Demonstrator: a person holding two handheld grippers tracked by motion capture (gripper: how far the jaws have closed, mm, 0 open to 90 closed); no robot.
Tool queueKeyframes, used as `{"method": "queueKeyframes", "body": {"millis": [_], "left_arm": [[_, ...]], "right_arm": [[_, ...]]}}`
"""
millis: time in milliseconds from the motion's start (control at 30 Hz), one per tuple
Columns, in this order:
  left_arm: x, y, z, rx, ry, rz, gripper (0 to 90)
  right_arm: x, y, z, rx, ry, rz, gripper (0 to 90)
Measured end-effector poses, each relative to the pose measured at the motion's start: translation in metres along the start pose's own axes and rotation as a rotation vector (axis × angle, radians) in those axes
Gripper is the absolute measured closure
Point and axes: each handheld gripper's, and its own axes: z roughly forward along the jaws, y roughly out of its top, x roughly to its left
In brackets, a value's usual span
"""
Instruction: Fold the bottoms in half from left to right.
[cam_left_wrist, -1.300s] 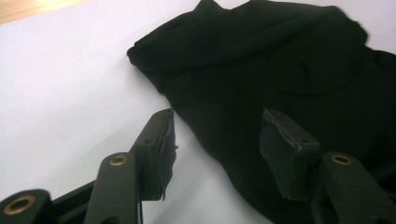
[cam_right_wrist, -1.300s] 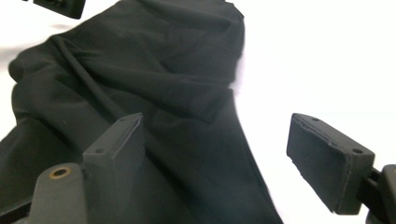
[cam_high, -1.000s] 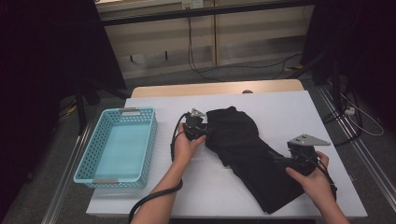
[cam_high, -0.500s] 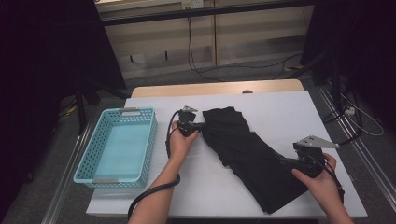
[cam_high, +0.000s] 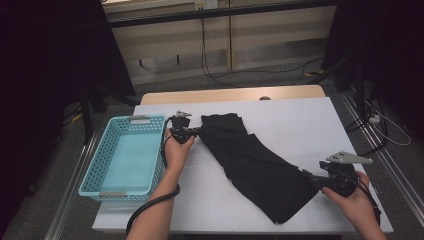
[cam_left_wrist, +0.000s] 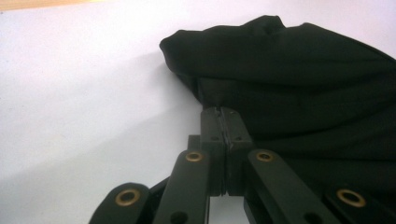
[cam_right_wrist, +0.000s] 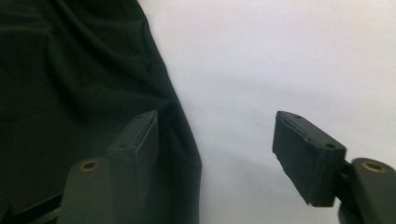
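Observation:
A black cloth (cam_high: 255, 165) lies stretched diagonally across the white table (cam_high: 300, 125). My left gripper (cam_high: 197, 131) is at its far left corner. In the left gripper view the jaws (cam_left_wrist: 219, 112) are pressed together and pinch the edge of the cloth (cam_left_wrist: 299, 70). My right gripper (cam_high: 310, 176) is at the cloth's near right end. In the right gripper view it (cam_right_wrist: 217, 123) stands open and has just been closing. One jaw is over the cloth (cam_right_wrist: 70, 70), whose edge lies between the jaws, and the other is over bare table.
A light blue plastic basket (cam_high: 90, 170) stands at the table's left side, with nothing in it. Bare white table lies beyond and to the right of the cloth. Cables trail from both grippers.
The left gripper has shut on the cloth's corner and drawn it to the left, stretching the cloth out. The right hand has moved right and nearer, to the cloth's lower end.

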Motion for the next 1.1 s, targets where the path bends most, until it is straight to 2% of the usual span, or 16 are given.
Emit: {"method": "queueKeyframes", "body": {"millis": [100, 133, 167, 233, 300, 367, 400, 467, 567, 633, 667, 867, 933, 967, 1033, 1100], "left_arm": [[-0.005, -0.001, 0.0, -0.013, 0.001, 0.013, 85.8], [-0.007, -0.001, 0.0, -0.011, 0.006, 0.017, 80.1], [-0.009, -0.001, 0.0, -0.013, 0.018, 0.019, 70.8], [-0.011, -0.001, -0.002, -0.024, 0.016, 0.018, 55.1], [-0.014, -0.002, -0.005, -0.035, 0.018, 0.028, 42.9], [-0.017, -0.003, -0.007, -0.038, 0.022, 0.041, 36.7], [-0.019, -0.005, -0.008, -0.042, 0.026, 0.041, 33.9], [-0.021, -0.008, -0.012, -0.037, 0.036, 0.084, 30.8], [-0.023, -0.013, -0.014, -0.038, 0.033, 0.097, 28.7], [-0.024, -0.016, -0.017, -0.023, 0.028, 0.117, 27.9], [-0.025, -0.017, -0.017, -0.029, 0.02, 0.108, 27.2], [-0.034, -0.02, -0.017, -0.019, -0.019, 0.116, 23.6], [-0.036, -0.02, -0.017, -0.019, -0.026, 0.127, 23.2], [-0.037, -0.02, -0.017, -0.015, -0.026, 0.129, 23.1], [-0.038, -0.021, -0.016, -0.021, -0.027, 0.13, 22.7], [-0.038, -0.021, -0.016, -0.017, -0.029, 0.131, 22.0]], "right_arm": [[0.001, -0.005, 0.0, 0.02, 0.023, 0.011, 39.5], [0.002, -0.006, 0.001, 0.029, 0.029, 0.012, 43.6], [0.002, -0.007, 0.003, 0.039, 0.035, 0.012, 46.3], [0.005, -0.009, 0.007, 0.06, 0.054, 0.021, 50.3], [0.007, -0.011, 0.011, 0.09, 0.059, 0.015, 61.6], [0.008, -0.011, 0.011, 0.1, 0.06, 0.001, 73.3], [0.008, -0.011, 0.011, 0.101, 0.053, -0.005, 82.5], [0.006, -0.012, 0.01, 0.102, 0.066, -0.016, 88.9], [0.002, -0.013, 0.009, 0.1, 0.082, -0.007, 90.0], [-0.001, -0.012, 0.007, 0.1, 0.064, -0.021, 90.0], [-0.003, -0.011, 0.006, 0.096, 0.056, -0.022, 90.0], [-0.028, -0.011, -0.008, 0.066, -0.001, 0.03, 89.9], [-0.031, -0.012, -0.009, 0.062, -0.047, 0.031, 78.4], [-0.031, -0.012, -0.01, 0.056, -0.061, 0.026, 75.4], [-0.029, -0.01, -0.01, 0.034, -0.049, 0.035, 70.3], [-0.024, -0.007, -0.009, 0.024, -0.036, 0.005, 69.7]]}}
